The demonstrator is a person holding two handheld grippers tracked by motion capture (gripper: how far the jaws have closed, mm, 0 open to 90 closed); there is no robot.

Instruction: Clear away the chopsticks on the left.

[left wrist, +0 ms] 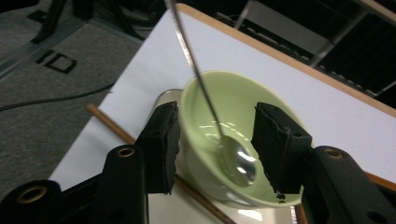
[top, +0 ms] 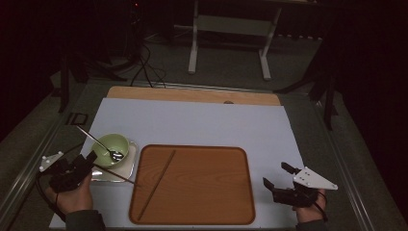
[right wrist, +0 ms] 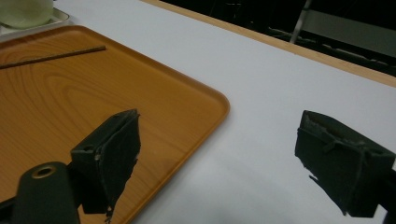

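A pale green bowl (top: 113, 144) stands on a small metal tray (top: 129, 166) at the left of the white mat. A metal spoon (top: 98, 143) rests in the bowl, its handle slanting up and out to the far left. My left gripper (top: 89, 160) sits at the bowl's near left side. In the left gripper view the left gripper (left wrist: 215, 140) has its pads (left wrist: 162, 145) apart on either side of the bowl's (left wrist: 219, 100) near wall, with no clear press on it. My right gripper (top: 275, 174) (right wrist: 219, 158) is open with nothing between its jaws, over the mat just right of the wooden tray (top: 192, 221).
One brown chopstick (top: 158, 183) lies diagonally on the wooden tray's left half. Another chopstick (top: 115, 174) (left wrist: 109, 123) lies by the metal tray, running under my left gripper toward the wooden tray. A wooden table edge (top: 192, 95) borders the mat (top: 202, 125) at the back.
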